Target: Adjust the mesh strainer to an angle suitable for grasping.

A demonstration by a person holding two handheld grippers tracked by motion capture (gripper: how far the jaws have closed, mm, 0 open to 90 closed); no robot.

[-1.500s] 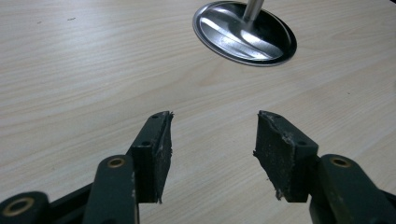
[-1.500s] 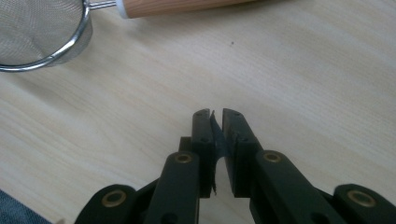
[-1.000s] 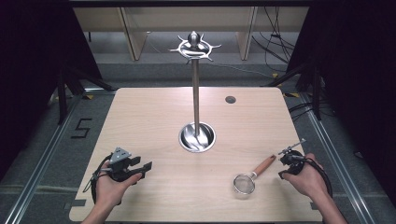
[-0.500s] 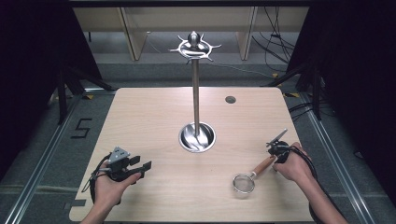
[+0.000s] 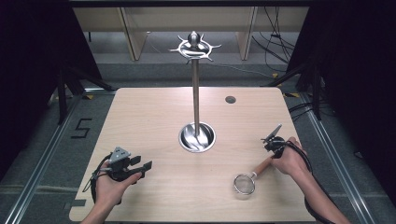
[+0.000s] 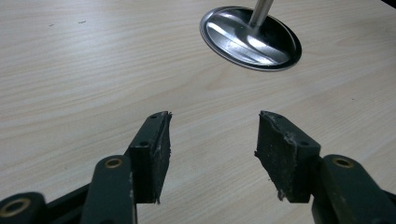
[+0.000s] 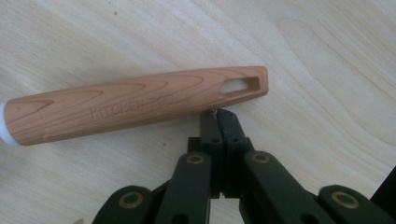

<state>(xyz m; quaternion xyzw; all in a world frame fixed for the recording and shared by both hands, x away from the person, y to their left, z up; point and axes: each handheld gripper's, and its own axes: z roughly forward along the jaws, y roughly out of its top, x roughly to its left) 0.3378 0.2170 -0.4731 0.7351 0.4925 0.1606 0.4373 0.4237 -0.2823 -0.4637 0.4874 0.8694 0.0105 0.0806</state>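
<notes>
Pale wood table (image 5: 154, 116); left tongs (image 6: 212, 140) released, right tongs (image 7: 219, 114) clenched empty

Illumination is even and comes from overhead. In the high view the pale wooden table (image 5: 154, 121) is brightly lit, while the surroundings at far left and far right fall to near black with no detail. Shadows on the tabletop are soft and short — none has a hard edge.

Glare: bright streaks on the polished round base of the metal stand (image 6: 251, 38) in the left gripper view; the same base (image 5: 197, 137) reflects the light in the high view.

Sharpness: the high view is slightly soft. In the right gripper view the wooden handle (image 7: 135, 105) is crisp enough to read its grain and stamped lettering — the frame's near corners blur somewhat.
</notes>
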